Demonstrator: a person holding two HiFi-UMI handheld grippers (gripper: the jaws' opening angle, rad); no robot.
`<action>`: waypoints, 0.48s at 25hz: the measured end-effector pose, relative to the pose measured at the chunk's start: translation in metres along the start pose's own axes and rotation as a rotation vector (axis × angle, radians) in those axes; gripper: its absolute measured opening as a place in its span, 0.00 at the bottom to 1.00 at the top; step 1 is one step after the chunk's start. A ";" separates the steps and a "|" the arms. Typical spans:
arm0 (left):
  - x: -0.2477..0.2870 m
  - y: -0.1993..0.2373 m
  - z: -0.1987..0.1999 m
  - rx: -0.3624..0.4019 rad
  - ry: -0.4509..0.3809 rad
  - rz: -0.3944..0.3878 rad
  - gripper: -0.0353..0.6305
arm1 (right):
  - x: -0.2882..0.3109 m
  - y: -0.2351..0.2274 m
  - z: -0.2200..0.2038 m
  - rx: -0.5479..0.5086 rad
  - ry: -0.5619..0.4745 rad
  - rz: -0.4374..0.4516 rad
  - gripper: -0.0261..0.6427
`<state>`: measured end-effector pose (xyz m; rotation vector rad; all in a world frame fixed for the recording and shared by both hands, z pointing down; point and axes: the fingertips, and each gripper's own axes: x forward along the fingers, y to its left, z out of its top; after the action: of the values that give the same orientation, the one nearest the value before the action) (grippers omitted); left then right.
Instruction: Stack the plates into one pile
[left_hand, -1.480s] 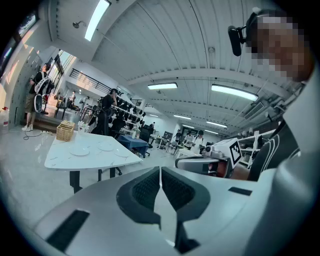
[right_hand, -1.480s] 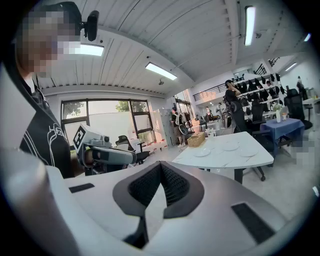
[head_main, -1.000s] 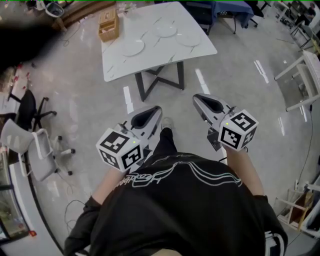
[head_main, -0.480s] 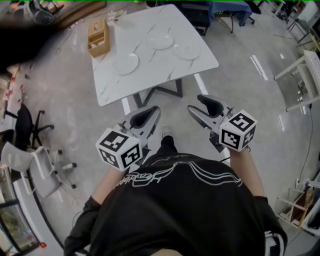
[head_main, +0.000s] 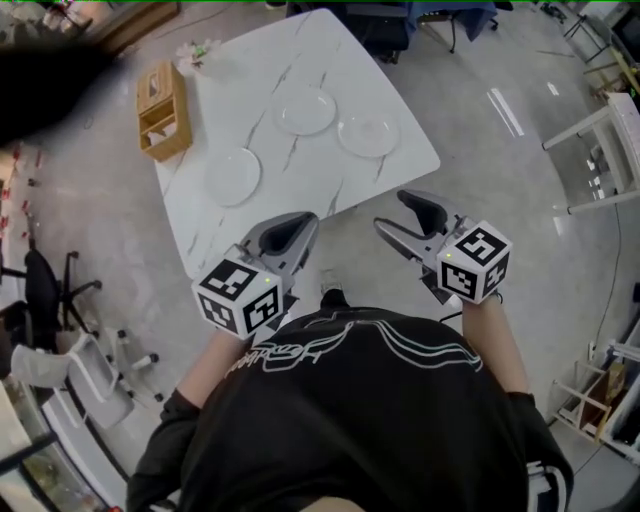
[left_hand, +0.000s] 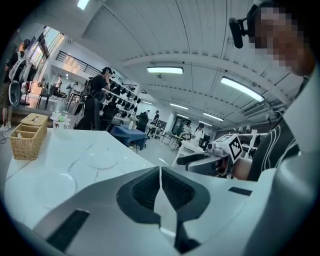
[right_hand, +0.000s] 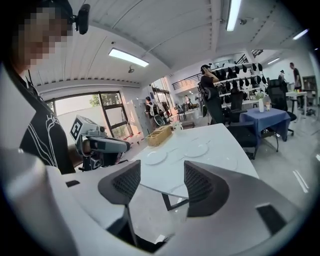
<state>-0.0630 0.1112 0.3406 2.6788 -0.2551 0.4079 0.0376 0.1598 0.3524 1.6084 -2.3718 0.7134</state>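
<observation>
Three white plates lie apart on the white marble table (head_main: 260, 60): one at the left (head_main: 233, 177), one at the far middle (head_main: 304, 109), one at the right (head_main: 367, 134). Both grippers hover short of the table's near edge and touch nothing. My left gripper (head_main: 300, 225) is shut, its pads meeting (left_hand: 160, 172) with nothing held. My right gripper (head_main: 397, 212) stands open (right_hand: 161, 170); its jaws have just been opening and only air is between them. In the left gripper view two plates (left_hand: 56, 187) (left_hand: 102, 160) show ahead; in the right gripper view two plates (right_hand: 155, 156) (right_hand: 196, 149) show.
A wicker basket (head_main: 163, 110) stands on the table's far left side, with a small flower pot (head_main: 195, 50) behind it. Office chairs (head_main: 60, 360) sit on the floor to the left. A white frame table (head_main: 610, 130) is at the right, a blue-covered table (head_main: 450, 15) beyond.
The person has walked up to the table, so it and the plates now lie closer to both grippers. The right gripper's jaws went from shut to open; the left stayed shut.
</observation>
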 end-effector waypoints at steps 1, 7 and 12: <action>0.009 0.009 0.002 -0.001 0.011 -0.005 0.10 | 0.006 -0.010 0.003 0.004 0.003 -0.005 0.44; 0.060 0.049 0.013 0.029 0.074 -0.033 0.10 | 0.032 -0.061 0.012 0.036 0.012 -0.027 0.44; 0.094 0.065 0.022 0.057 0.106 -0.048 0.10 | 0.043 -0.092 0.013 0.044 0.015 -0.045 0.44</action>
<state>0.0157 0.0329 0.3761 2.7024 -0.1498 0.5479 0.1060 0.0911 0.3848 1.6625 -2.3175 0.7707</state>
